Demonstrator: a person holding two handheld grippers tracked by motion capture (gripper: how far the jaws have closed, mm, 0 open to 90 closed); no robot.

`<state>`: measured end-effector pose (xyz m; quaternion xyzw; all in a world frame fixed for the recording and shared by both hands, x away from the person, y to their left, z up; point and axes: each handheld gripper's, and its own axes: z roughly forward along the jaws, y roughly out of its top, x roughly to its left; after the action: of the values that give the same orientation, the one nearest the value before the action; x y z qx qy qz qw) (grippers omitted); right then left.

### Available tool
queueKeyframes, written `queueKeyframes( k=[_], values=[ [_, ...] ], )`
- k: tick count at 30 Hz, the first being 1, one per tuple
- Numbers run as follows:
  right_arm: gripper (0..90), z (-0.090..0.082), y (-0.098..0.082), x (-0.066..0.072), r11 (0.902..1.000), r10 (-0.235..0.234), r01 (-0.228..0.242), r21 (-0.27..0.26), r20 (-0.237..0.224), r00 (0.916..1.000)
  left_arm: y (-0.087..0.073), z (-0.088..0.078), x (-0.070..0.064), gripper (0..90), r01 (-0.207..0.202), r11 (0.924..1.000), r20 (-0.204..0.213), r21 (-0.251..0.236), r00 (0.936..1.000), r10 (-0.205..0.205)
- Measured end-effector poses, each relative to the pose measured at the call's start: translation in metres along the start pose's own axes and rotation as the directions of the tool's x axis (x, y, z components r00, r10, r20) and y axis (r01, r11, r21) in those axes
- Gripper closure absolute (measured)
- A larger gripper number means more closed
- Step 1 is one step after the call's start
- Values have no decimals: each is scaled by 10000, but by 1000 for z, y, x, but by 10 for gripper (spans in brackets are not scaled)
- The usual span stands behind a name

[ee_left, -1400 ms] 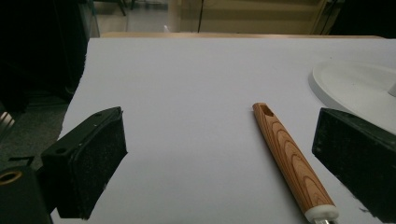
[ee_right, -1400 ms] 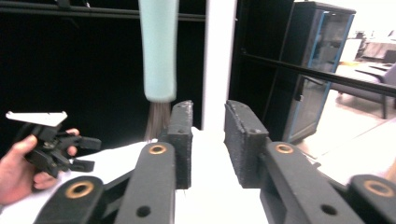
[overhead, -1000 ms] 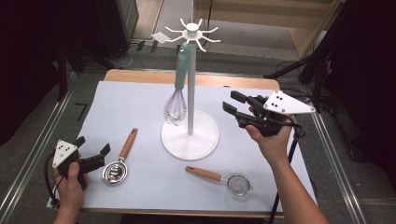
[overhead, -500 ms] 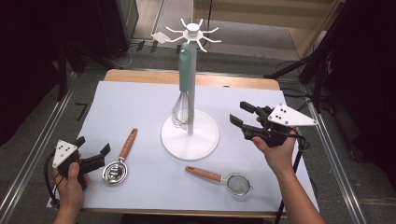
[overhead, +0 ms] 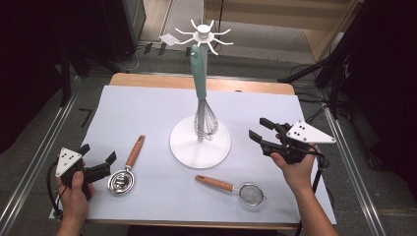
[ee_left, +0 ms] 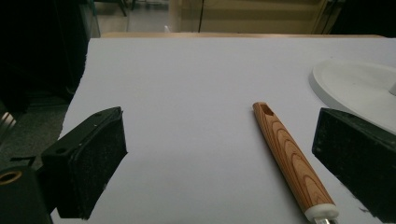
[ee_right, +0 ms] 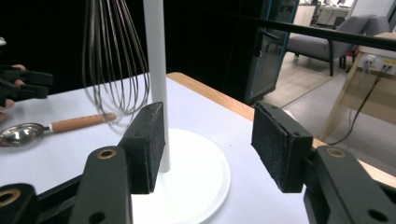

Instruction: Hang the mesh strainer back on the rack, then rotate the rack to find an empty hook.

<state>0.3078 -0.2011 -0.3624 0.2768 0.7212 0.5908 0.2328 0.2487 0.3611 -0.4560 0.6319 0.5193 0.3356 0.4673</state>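
On the stand (overhead: pixel 200 147) | whisk (overhead: pixel 204 110) hangs | both strainers on table

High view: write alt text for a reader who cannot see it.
A whisk hangs from a white stand on a white-covered table. The right gripper is beside it with open, empty jaws, and the left gripper is by a spoon. A small strainer lies in front.
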Motion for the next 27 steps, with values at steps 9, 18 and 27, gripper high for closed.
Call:
queueKeyframes(
  k=[9,18,27],
  values=[
    [457,-4,-14,-5,9996,256,-259,109,262,9993,0,0,0,36,9,10000,4,-6,10000,-9],
    [451,-11,-27,-11,9987,460,-472,210,549,9974,0,0,0,36,-12,10000,1,-4,10000,12],
    [436,-17,-40,-16,9972,623,-655,364,819,9947,0,0,0,36,-8,10000,-9,10,10000,8]
  ],
)
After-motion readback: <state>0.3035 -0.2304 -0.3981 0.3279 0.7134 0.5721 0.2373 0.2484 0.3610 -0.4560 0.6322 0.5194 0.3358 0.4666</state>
